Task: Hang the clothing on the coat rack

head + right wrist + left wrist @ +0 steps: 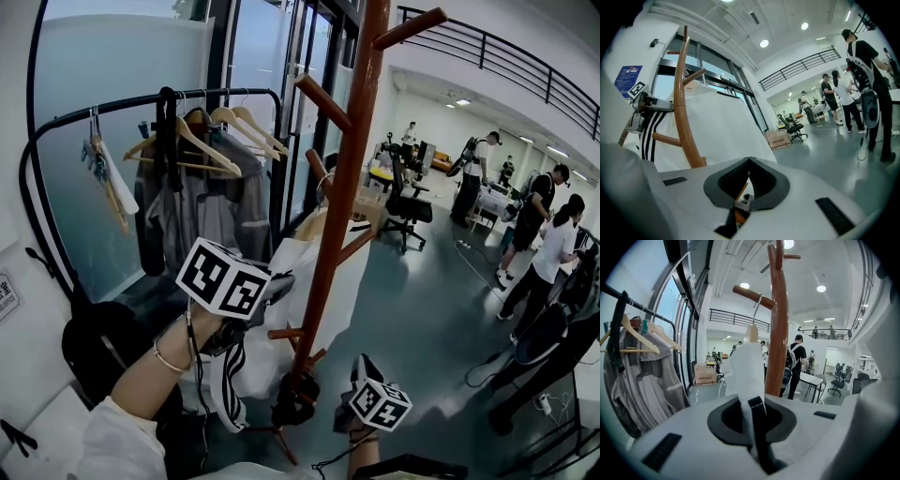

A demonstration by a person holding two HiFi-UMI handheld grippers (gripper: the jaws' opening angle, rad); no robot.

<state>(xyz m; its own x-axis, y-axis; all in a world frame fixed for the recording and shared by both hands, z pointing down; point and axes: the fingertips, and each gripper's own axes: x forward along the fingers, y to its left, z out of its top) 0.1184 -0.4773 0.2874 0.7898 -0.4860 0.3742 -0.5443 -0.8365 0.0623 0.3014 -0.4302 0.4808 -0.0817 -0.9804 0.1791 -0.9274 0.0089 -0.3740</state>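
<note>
The left gripper [756,404] is clamped on a fold of the white garment [746,366] (a black stripe runs between the jaws). The garment hangs on a hanger [751,333] hooked over a peg [749,294] of the rack [777,338]. The right gripper [749,160], low near the rack's base, has its jaws together on nothing.

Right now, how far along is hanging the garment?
Done: the hanger carrying the garment is hooked over a peg of the rack. In hand: the left gripper is shut on the garment's striped edge; the right gripper is shut and empty, low by the rack. Left: let the cloth go so it hangs free.
</note>
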